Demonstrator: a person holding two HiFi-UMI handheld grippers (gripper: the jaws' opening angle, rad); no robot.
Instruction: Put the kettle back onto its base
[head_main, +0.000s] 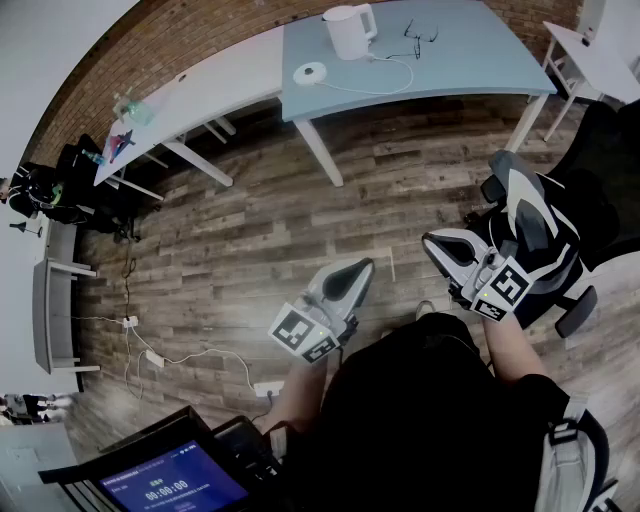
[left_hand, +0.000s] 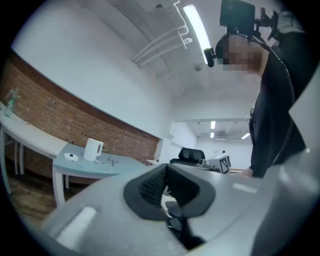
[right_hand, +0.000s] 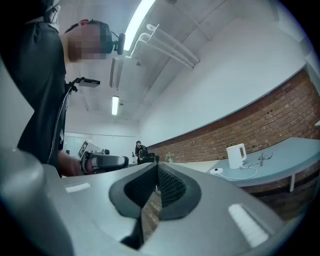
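Note:
A white kettle (head_main: 348, 30) stands upright on the grey-blue table (head_main: 470, 60), far ahead across the wooden floor. Its round white base (head_main: 310, 72) lies beside it to the left, apart from it, with a white cord trailing right. Both also show small in the left gripper view, kettle (left_hand: 93, 149) and base (left_hand: 71, 156), and in the right gripper view, kettle (right_hand: 236, 156) and base (right_hand: 216, 170). My left gripper (head_main: 362, 268) and right gripper (head_main: 432, 243) are held low near my body, far from the table. Each one is shut with nothing in it.
A pair of glasses (head_main: 420, 32) lies on the table right of the kettle. A long white table (head_main: 200, 95) with a bottle (head_main: 130, 108) adjoins it on the left. A black office chair (head_main: 600, 170) stands at right. Cables and a power strip (head_main: 155, 358) lie on the floor.

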